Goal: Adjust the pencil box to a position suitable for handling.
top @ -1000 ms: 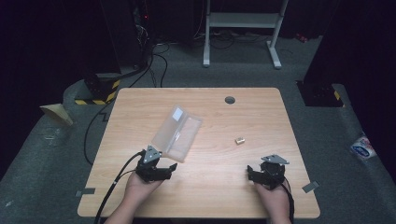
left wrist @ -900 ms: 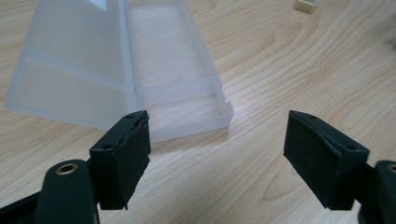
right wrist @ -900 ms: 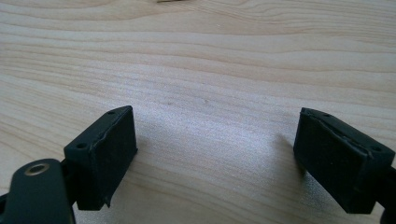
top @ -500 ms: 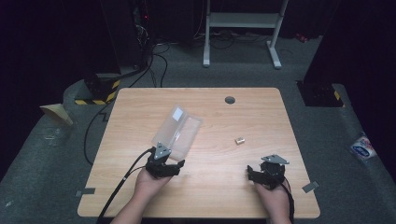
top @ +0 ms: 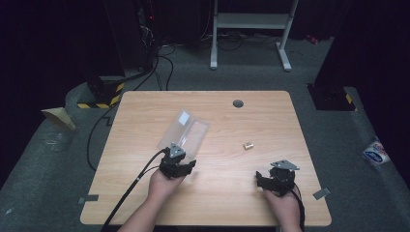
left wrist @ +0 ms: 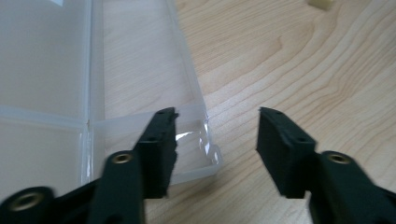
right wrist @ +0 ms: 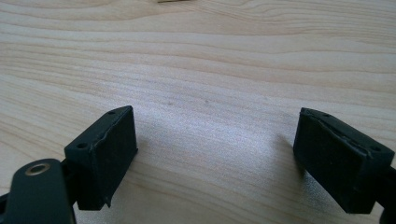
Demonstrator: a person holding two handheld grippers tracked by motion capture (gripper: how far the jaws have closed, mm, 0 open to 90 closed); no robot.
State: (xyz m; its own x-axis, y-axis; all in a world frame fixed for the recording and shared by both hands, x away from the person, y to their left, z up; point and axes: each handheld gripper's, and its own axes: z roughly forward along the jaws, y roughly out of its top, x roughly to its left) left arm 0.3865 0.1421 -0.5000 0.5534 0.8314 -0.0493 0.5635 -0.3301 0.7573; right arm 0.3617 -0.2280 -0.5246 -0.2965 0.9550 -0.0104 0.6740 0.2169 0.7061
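A clear plastic case (top: 186,128) lies open on the wooden table (top: 232,198), with a white label on its far half. My left gripper (top: 180,159) is at the case's near end. In the left gripper view the case's (left wrist: 140,70) near corner lies between the jaws of my left gripper (left wrist: 217,121). One jaw is over the tray and the other over bare wood. These jaws have just been closing, but the pads do not press on the wall. A small beige piece (top: 248,145) lies ahead of my right gripper (top: 276,173), which is open (right wrist: 215,121) over bare wood.
A round grommet hole (top: 238,103) sits near the table's far edge. The left gripper's black cable (top: 130,193) trails off the near-left edge. A white stand (top: 251,21) is on the floor beyond the table. The beige piece (left wrist: 321,3) shows at the left gripper view's top edge.
My left gripper has moved forward and to the right, up to the case's near end, and its jaws have narrowed. The right gripper has kept still.
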